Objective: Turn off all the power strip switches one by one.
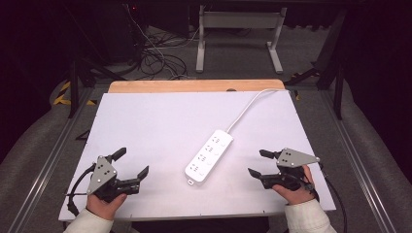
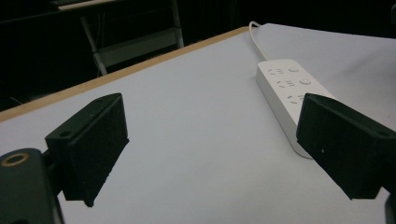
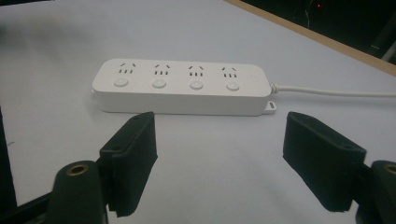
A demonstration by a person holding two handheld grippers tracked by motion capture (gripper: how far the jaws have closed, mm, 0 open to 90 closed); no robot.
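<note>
Between the two grippers, the white plastic four-socket power strip (image 1: 209, 155) lies diagonally, near-left to far-right, nearer the right gripper (image 1: 256, 163), broadside to its spread, empty jaws; left gripper (image 1: 131, 162) likewise released.

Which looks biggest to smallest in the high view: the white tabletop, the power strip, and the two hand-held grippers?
1. White tabletop, by far.
2. Left gripper and right gripper: about alike, so I won't rank them.
3. Power strip, slimmer, though roughly as long as a gripper, so this place is unsure.

White-topped table (image 1: 160, 121) with a white four-socket power strip (image 1: 209, 156), its cord (image 1: 248, 108) trailing to the far edge.
</note>
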